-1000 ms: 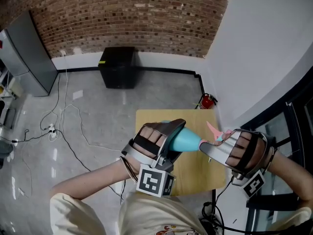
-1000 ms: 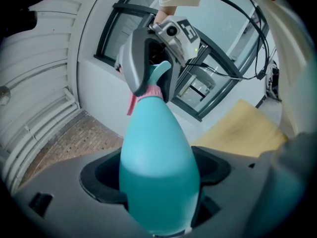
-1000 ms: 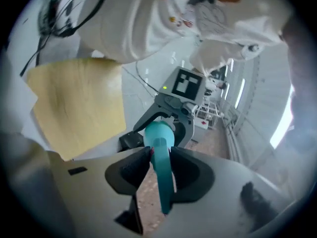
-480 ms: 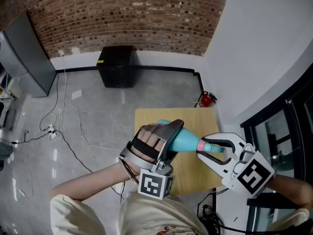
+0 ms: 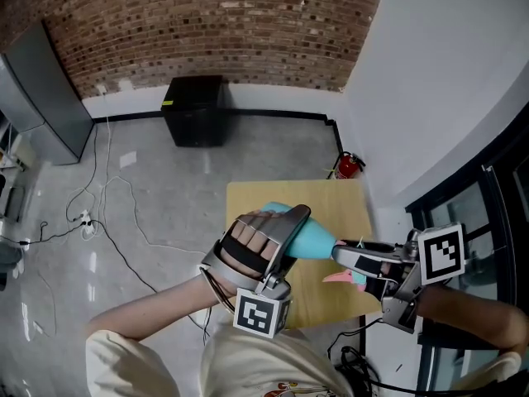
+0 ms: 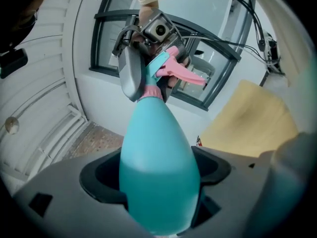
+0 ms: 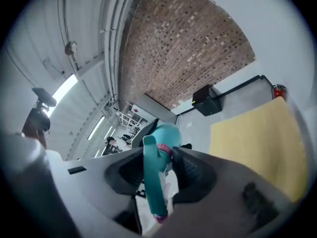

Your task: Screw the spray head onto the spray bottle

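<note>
Teal plastic, the spray bottle (image 5: 318, 240) lies in mid-air at the centre of the head view, above the yellow table (image 5: 264, 195). Its long axis runs nearly level from frame left to frame right. Its broad base sits in the left gripper (image 5: 291, 236), whose jaws are clamped round the body. The narrow neck points right, toward the other hand. In the left gripper view the same axis runs up the frame, away from the camera, and tapers to a pink collar (image 6: 150, 90).

On that neck sits the spray head (image 5: 354, 276), teal with a pink trigger (image 5: 337, 277) that hangs toward the lower left of the head view. The right gripper (image 5: 357, 259) holds it at about half its spread, with the head's stem between its pads just right of the collar.

The step in hand looks like the screwing itself, with the head mated to the neck and being turned on the thread. None of the views shows how far down the collar has run. The next move probably needs the bottle held firmly so it cannot spin. The right wrist would then let go, roll back, grip again and turn once more, in line with the neck so the thread does not cross.
</note>
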The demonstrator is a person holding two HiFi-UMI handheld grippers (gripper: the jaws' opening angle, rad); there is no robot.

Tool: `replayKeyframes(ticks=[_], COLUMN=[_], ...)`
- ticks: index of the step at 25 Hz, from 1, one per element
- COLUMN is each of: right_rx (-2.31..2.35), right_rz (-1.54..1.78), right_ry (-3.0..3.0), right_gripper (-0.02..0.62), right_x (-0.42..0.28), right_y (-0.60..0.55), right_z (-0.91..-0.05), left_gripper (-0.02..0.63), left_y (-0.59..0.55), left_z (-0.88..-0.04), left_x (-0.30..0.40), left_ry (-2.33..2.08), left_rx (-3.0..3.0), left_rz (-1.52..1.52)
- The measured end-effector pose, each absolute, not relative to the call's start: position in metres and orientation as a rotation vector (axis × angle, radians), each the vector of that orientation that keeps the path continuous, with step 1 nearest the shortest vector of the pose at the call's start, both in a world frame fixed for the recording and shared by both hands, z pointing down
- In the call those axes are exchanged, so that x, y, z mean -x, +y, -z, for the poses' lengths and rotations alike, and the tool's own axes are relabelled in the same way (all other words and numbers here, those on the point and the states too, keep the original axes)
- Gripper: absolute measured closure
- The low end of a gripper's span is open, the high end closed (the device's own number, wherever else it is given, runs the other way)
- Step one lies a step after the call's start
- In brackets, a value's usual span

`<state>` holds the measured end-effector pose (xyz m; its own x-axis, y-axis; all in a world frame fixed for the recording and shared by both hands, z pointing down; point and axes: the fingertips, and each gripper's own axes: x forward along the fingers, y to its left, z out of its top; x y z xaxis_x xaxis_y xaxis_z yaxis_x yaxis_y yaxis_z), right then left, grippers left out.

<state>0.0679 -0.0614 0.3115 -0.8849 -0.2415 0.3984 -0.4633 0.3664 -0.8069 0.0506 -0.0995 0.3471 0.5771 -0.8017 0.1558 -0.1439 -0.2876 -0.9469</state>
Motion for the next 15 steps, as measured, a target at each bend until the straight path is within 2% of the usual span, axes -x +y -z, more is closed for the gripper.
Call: replayKeyframes(ticks=[1, 3, 4, 11, 15], right_rx=[-0.621, -0.608, -0.593, -0.543, -0.543], right_rz=[-1.521, -1.440, -1.380, -0.947, -0.271], right_ry=[-2.424, -2.444, -2.459, -2.582, -2.555], right_gripper=[0.455, 0.375, 0.359, 0.351, 0.351], right_x=[-0.067, -0.069, -0.070, -0.091, -0.100], right_y=[-0.062, -0.061, -0.059, -0.053, -0.059], right_z=[-0.309, -0.306, -0.304, -0.270, -0.254], left_gripper=[0.192, 0.192, 0.192, 0.192, 0.192], left_y=[-0.101, -0.102, -0.103, -0.107, -0.106], left_z=[-0.345, -0.341, -0.340, -0.344, -0.351], left_x=[-0.051, -0.050, -0.048, -0.029, -0.026], left_ry=[0.790, 0.815, 0.828, 0.846, 0.813], left_rx=[1.790, 1.841, 1.861, 1.903, 1.993], left_rz=[0.782, 0.766, 0.763, 0.791, 0.787])
